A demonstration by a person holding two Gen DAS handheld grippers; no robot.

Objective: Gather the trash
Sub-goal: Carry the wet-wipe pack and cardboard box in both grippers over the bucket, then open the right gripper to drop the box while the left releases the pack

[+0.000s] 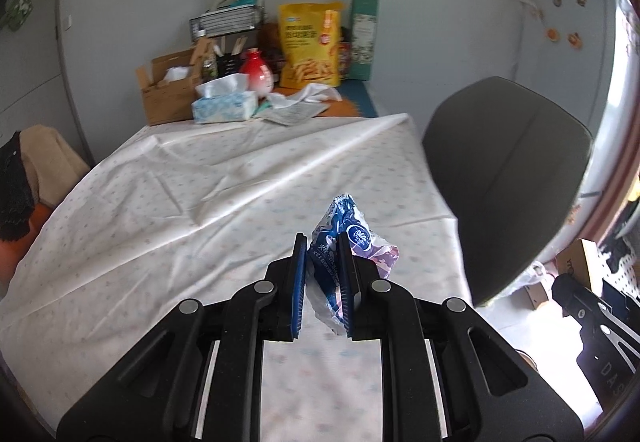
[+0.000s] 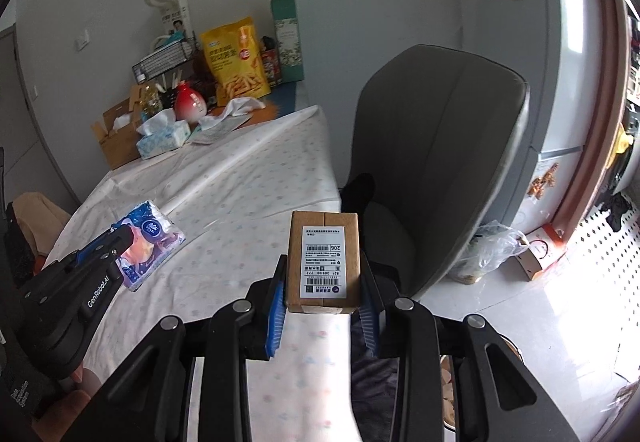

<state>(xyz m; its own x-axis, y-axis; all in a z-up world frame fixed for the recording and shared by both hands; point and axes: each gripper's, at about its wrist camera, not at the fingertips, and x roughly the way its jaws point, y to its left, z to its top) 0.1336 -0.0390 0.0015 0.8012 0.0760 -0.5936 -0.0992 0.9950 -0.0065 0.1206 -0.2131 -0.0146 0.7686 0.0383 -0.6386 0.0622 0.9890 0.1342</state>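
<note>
My left gripper [image 1: 322, 242] is shut on a crumpled blue and white tissue-pack wrapper [image 1: 352, 238] and holds it above the white tablecloth [image 1: 200, 182]. The same wrapper [image 2: 150, 242] and the left gripper [image 2: 116, 238] show at the left of the right wrist view. My right gripper [image 2: 326, 270] is shut on a small brown cardboard parcel [image 2: 324, 262] with a white shipping label, held above the table's right edge next to the grey chair [image 2: 440, 162].
At the table's far end stand a tissue box [image 1: 224, 106], an open cardboard box [image 1: 168, 90], a red vase [image 1: 258, 74], a yellow snack bag [image 1: 310, 42] and a green carton [image 1: 364, 34]. A fridge [image 2: 540, 42] stands right. A plastic bag [image 2: 492, 246] lies on the floor.
</note>
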